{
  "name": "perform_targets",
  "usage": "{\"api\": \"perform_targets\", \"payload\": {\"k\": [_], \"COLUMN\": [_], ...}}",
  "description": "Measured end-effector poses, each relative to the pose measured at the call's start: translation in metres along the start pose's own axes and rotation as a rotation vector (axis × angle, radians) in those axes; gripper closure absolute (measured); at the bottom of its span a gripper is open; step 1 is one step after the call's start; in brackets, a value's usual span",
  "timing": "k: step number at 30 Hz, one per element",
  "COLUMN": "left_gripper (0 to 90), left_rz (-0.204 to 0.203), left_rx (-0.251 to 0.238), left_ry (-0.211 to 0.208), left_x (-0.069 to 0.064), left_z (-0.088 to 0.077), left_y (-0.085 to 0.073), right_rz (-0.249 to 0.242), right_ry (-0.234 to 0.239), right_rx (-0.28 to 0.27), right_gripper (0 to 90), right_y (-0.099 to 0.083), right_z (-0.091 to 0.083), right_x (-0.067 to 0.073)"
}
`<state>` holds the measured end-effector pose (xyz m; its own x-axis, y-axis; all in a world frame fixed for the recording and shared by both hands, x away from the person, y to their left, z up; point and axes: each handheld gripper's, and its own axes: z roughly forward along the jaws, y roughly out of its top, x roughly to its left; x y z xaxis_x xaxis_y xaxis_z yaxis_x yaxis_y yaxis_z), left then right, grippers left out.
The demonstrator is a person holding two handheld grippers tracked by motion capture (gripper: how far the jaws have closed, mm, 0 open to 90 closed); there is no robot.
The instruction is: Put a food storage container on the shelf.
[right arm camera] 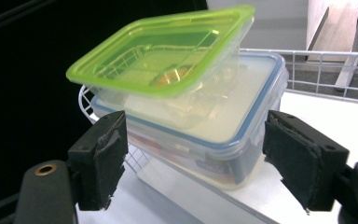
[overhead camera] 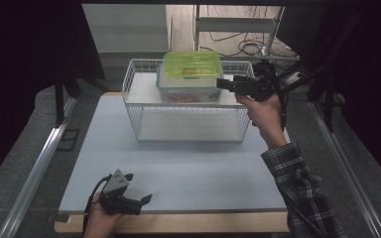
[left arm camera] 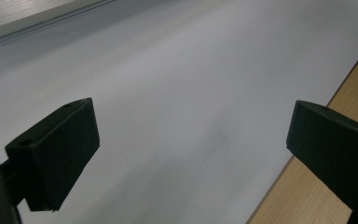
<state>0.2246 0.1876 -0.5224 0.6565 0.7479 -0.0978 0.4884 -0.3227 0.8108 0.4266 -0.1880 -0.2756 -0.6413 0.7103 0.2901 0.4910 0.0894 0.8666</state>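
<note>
From the high view, the right claw [overhead camera: 224, 83] sat at three o'clock of the clear rectangular plastic box with a blue-rimmed lid [overhead camera: 189, 89], inside the white wire basket [overhead camera: 188, 125]; a smaller green-lidded clear container [overhead camera: 192, 64] was stacked on it. The left claw [overhead camera: 145, 199] rested at seven o'clock on the grey worktop [overhead camera: 178, 168].

In the left gripper view, its jaws stood wide apart, holding nothing.

In the right gripper view, the jaws stood apart, flanking the box corner without pressing; the box contents were blurred.
</note>
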Motion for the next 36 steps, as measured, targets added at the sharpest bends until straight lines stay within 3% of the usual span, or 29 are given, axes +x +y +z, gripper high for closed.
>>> {"api": "perform_targets", "payload": {"k": [20, 36], "left_gripper": [2.5, 2.6], "left_rz": [0.005, 0.007], "left_rx": [0.003, 0.005], "left_ry": [0.002, 0.000], "left_x": [-0.001, -0.001], "left_z": [0.001, 0.001], "left_y": [0.000, 0.000], "right_rz": [-0.048, -0.097], "right_ry": [0.025, 0.019], "right_rx": [0.022, 0.049], "right_gripper": [15.4, 9.9], "right_y": [-0.025, -0.048], "right_z": [0.002, -0.001], "right_x": [0.002, 0.002]}}
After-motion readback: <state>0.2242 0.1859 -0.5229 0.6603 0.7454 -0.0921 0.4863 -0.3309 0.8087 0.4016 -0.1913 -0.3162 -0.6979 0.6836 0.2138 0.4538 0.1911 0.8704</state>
